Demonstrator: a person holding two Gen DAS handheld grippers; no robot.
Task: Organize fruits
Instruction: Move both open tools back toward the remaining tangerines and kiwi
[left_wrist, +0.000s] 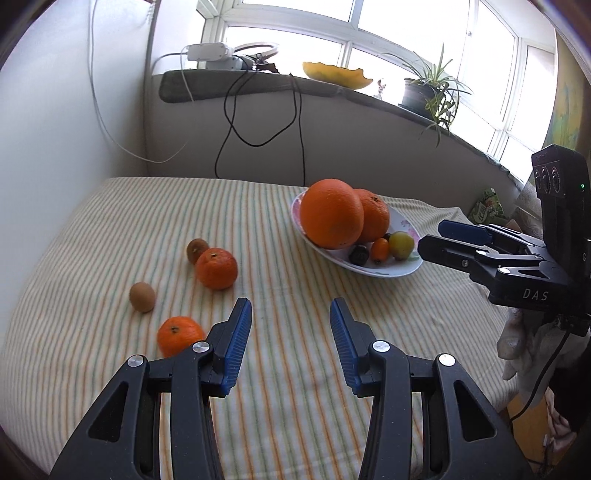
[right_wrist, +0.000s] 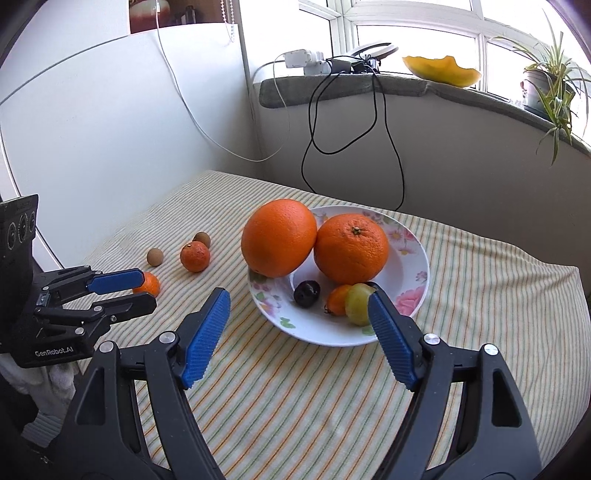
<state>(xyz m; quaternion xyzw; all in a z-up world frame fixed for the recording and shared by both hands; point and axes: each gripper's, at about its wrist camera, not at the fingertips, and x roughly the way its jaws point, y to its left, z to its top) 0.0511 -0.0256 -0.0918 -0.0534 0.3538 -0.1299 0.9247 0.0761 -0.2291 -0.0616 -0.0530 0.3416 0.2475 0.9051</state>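
1. Looking through the left wrist view: the left gripper (left_wrist: 291, 314) hangs over the striped bench (left_wrist: 280, 369), jaws released and holding nothing. Four loose fruits lie well apart from the plate (left_wrist: 388, 272), all on its left: a near mandarin (left_wrist: 180, 334), a far mandarin (left_wrist: 216, 268), a brown fruit (left_wrist: 142, 297) and a second brown one (left_wrist: 197, 250) touching the far mandarin. The near mandarin sits just beside the left jaw's outer side, not between the jaws, so a grasp would likely need a shift away from the plate. The right gripper (left_wrist: 432, 240) shows at the plate's right edge.

2. Looking through the right wrist view: the right gripper (right_wrist: 298, 302) has its jaws spread wide, empty, straddling the plate's (right_wrist: 317, 334) near rim. On the plate sit two big oranges (right_wrist: 279, 243), a dark fruit (right_wrist: 307, 293), a small orange one (right_wrist: 338, 299) and a yellow-green one (right_wrist: 359, 303). The left gripper (right_wrist: 144, 286) is left of the plate, at the near mandarin (right_wrist: 149, 283).

3. Judging by this, the left hand is nearer the loose fruits. Being round, they offer no long axis to align with.
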